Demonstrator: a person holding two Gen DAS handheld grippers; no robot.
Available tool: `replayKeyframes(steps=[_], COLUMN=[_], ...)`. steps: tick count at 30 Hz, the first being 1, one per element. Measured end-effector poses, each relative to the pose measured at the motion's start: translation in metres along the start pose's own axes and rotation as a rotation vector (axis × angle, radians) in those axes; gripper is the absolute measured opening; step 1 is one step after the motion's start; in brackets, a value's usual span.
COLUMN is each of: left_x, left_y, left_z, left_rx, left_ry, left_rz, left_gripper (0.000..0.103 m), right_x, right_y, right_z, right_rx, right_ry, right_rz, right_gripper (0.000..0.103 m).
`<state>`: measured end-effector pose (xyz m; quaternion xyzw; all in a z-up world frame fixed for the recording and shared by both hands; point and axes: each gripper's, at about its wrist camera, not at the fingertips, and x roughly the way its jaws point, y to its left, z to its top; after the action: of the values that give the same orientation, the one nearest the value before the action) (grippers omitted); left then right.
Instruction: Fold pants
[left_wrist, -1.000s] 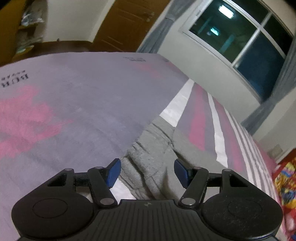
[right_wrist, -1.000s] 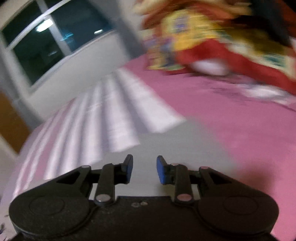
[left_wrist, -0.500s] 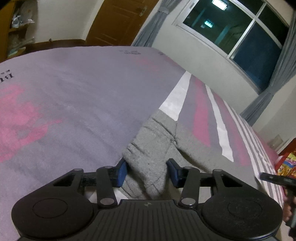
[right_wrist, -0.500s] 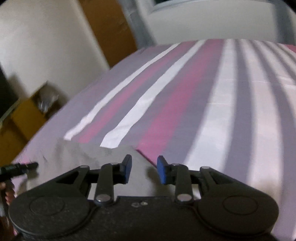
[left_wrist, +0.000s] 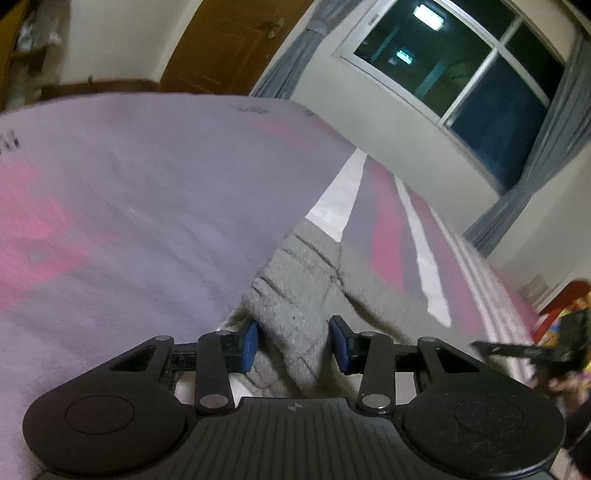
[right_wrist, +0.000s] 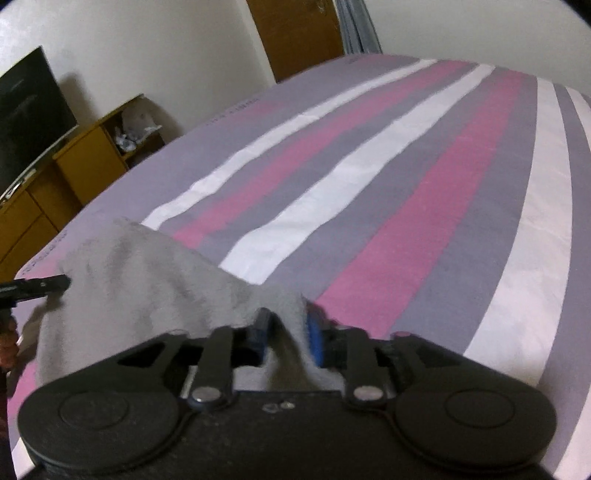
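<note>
Two black two-finger grippers with blue pads work at one pair of grey knitted fabric pants (left_wrist: 295, 295) that lies on a bed under a sheet striped in pink, grey and white (right_wrist: 424, 206). In the left wrist view the left gripper (left_wrist: 293, 345) has its jaws spread, one pad on each side of a bunched, ribbed part of the pants; whether the pads touch the cloth cannot be told. From there the garment runs off toward 1 o'clock across the sheet (left_wrist: 147, 184). At 3 o'clock in that view the dark tip of the right gripper (left_wrist: 532, 350) shows, blurred, near a red and yellow patterned cloth (left_wrist: 565, 306). In the right wrist view the right gripper (right_wrist: 286, 334) has its jaws pinching a raised fold of the grey pants (right_wrist: 147, 280), which lifts in a small peak between the pads and spreads away toward 10 o'clock. At 9 o'clock the thin black finger of the left gripper (right_wrist: 37, 286) meets the far edge of the garment. Beyond the bed, a brown wooden door (left_wrist: 229, 44) stands at 12 o'clock in the left view, with a dark window framed in white (left_wrist: 461, 74) at 1 o'clock, while the right view shows a yellow wooden cabinet (right_wrist: 85, 158) and a black television screen (right_wrist: 29, 114) at 10 o'clock.
</note>
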<state>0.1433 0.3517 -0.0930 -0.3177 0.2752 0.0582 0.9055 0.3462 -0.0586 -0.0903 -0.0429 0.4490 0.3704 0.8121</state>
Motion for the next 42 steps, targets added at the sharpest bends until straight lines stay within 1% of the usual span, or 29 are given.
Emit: replayKeyframes(steps=[1,2,3,4,5,6,7,8,9,11,12,14,15,16,18,20,21,23,25,26,27,29,30,32,34,36,38,40,42], left_x=[0.002,0.004,0.003,0.002,-0.001,-0.002,0.0,0.004,0.007,0.009,0.005,-0.009,-0.018,-0.029,-0.047,-0.049,-0.046,-0.03,-0.006,0.006,0.021,0.043,0.046,0.043,0.039,0.044,0.044,0.041,0.051], left_y=[0.005,0.006,0.005,0.0,-0.005,-0.01,-0.012,-0.013,-0.013,-0.012,-0.011,-0.009,-0.008,-0.007,-0.009,-0.025,-0.036,-0.065,-0.092,-0.101,-0.109,-0.11,-0.111,-0.116,-0.117,-0.121,-0.124,-0.12,-0.127], left_z=[0.0,0.001,0.003,0.004,0.007,0.009,0.01,0.01,0.008,0.002,0.001,0.002,0.002,0.003,0.006,0.012,0.013,0.012,0.005,0.0,-0.005,-0.015,-0.02,-0.024,-0.023,-0.019,-0.02,-0.023,-0.025], left_rx=[-0.03,-0.042,-0.024,0.009,0.052,0.083,0.101,0.113,0.125,0.175,0.178,0.175,0.164,0.157,0.182,0.229,0.257,0.313,0.368,0.389,0.404,0.432,0.467,0.506,0.502,0.504,0.507,0.508,0.512], left_ry=[0.002,-0.002,-0.018,-0.033,-0.048,-0.057,-0.046,-0.028,-0.009,0.001,-0.003,-0.013,-0.021,-0.037,-0.089,-0.1,-0.101,-0.066,0.002,0.03,0.063,0.132,0.13,0.126,0.135,0.14,0.141,0.14,0.141], left_rz=[-0.013,-0.016,-0.016,-0.016,-0.017,-0.018,-0.001,0.025,0.045,0.071,0.069,0.061,0.054,0.062,0.115,0.105,0.095,0.058,0.019,0.021,0.045,0.1,0.115,0.134,0.137,0.14,0.146,0.152,0.156], left_gripper=[0.04,0.032,0.028,0.026,0.022,0.021,0.021,0.021,0.021,0.023,0.025,0.031,0.033,0.034,0.034,0.034,0.035,0.035,0.049,0.058,0.058,0.058,0.058,0.058,0.058,0.058,0.058,0.058,0.058], right_x=[0.005,0.007,0.007,0.004,-0.004,-0.012,-0.019,-0.021,-0.015,0.007,0.012,0.008,0.003,-0.005,-0.028,-0.046,-0.049,-0.047,-0.039,-0.035,-0.032,-0.027,-0.027,-0.036,-0.056,-0.076,-0.093,-0.105,-0.118], right_y=[0.001,0.005,0.013,0.024,0.036,0.039,0.038,0.033,0.03,0.031,0.033,0.038,0.04,0.042,0.041,0.046,0.049,0.058,0.069,0.073,0.075,0.075,0.072,0.06,0.044,0.026,0.013,0.003,-0.005], right_z=[0.004,0.006,0.007,0.006,0.007,0.009,0.011,0.01,0.01,0.0,-0.004,-0.005,-0.007,-0.009,-0.016,-0.026,-0.029,-0.035,-0.038,-0.041,-0.044,-0.051,-0.054,-0.065,-0.076,-0.087,-0.097,-0.105,-0.112], right_rx=[0.003,-0.02,-0.047,-0.101,-0.158,-0.158,-0.141,-0.121,-0.111,-0.129,-0.136,-0.108,-0.098,-0.084,-0.043,-0.033,-0.036,-0.021,-0.001,0.018,0.033,0.047,0.051,0.057,0.091,0.135,0.155,0.183,0.228], right_ry=[0.009,0.008,0.014,-0.004,-0.047,-0.09,-0.127,-0.135,-0.111,-0.038,-0.036,-0.08,-0.109,-0.142,-0.191,-0.224,-0.226,-0.225,-0.221,-0.216,-0.207,-0.177,-0.163,-0.152,-0.163,-0.183,-0.196,-0.195,-0.203], right_rz=[0.001,-0.006,0.007,-0.016,-0.052,-0.068,-0.082,-0.109,-0.132,-0.176,-0.19,-0.228,-0.253,-0.279,-0.274,-0.262,-0.263,-0.236,-0.232,-0.224,-0.214,-0.22,-0.229,-0.279,-0.303,-0.319,-0.37,-0.41,-0.407], right_gripper=[0.029,0.022,0.006,0.006,0.005,0.004,0.003,0.003,0.003,0.003,0.004,0.008,0.016,0.016,0.015,0.015,0.016,0.017,0.019,0.02,0.023,0.033,0.038,0.036,0.031,0.03,0.03,0.034,0.034])
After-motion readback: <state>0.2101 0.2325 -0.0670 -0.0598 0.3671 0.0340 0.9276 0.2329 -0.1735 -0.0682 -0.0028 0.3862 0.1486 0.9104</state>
